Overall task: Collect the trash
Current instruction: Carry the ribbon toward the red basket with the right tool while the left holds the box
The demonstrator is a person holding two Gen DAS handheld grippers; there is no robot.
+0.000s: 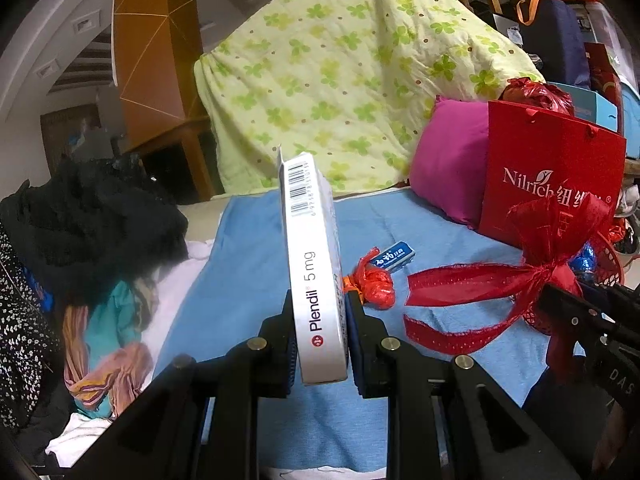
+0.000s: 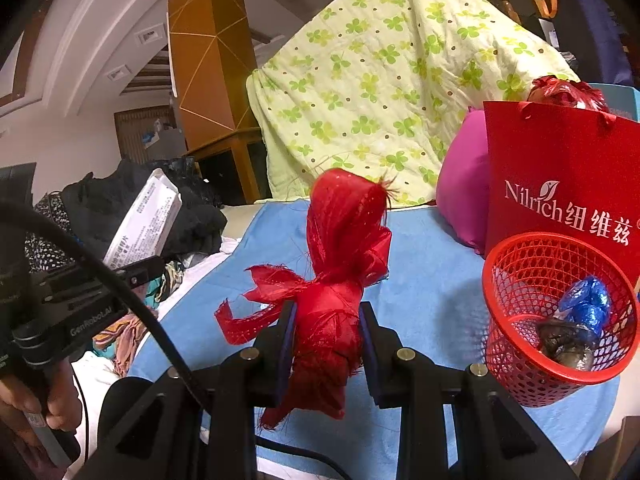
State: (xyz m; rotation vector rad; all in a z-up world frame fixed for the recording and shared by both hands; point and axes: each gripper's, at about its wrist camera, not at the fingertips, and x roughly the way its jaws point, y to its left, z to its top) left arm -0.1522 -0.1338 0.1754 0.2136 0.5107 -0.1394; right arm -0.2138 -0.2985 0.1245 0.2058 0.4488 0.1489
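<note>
Left gripper (image 1: 320, 344): fingers closed on a white medicine box (image 1: 314, 272), held on edge and raised above the blue sheet (image 1: 248, 264). Right gripper (image 2: 328, 344): fingers closed on a bunched red ribbon (image 2: 340, 280), likewise lifted clear of the sheet.

Landmark: the red mesh basket (image 2: 516, 344), standing on the sheet to the right of the right gripper. It already holds a blue foil wrapper (image 2: 588, 304) and a dark crumpled piece I cannot identify. The ribbon hangs near the basket's left rim, not over it. The medicine box is farther left of the basket, well apart.

Still on the sheet left of the basket: a red crumpled wrapper (image 1: 376, 284) and, just behind it, a small blue packet (image 1: 394, 256). Directly behind the basket stands a red paper bag (image 2: 560, 184).

Judgement: both pickups are done; the drop-off step is in hand. The next move calls for carrying the ribbon rightward over the basket's mouth and opening the fingers, trailing ends included. The box should follow.
</note>
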